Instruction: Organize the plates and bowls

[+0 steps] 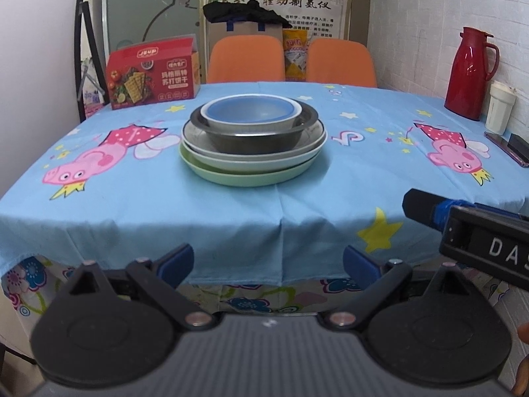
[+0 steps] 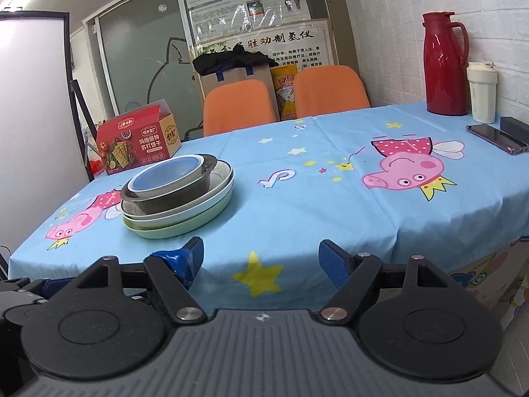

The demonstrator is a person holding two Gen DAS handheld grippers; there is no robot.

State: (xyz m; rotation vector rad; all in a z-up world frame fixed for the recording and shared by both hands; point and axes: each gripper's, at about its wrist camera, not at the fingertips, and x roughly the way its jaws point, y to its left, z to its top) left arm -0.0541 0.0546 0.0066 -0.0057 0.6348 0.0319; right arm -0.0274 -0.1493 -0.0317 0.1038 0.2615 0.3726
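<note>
Centrally, round nested bowls (image 1: 254,122) on plates (image 1: 248,170).

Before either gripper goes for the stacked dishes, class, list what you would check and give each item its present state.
1. Left gripper open, nothing between its fingers: ok.
2. Right gripper open and empty: ok.
3. Blue bowl on top, free to lift: ok.
4. Dark bowl seated level on the plates: ok.
5. Tablecloth bare around the stack: ok.
6. Number of plates: cannot tell.
</note>
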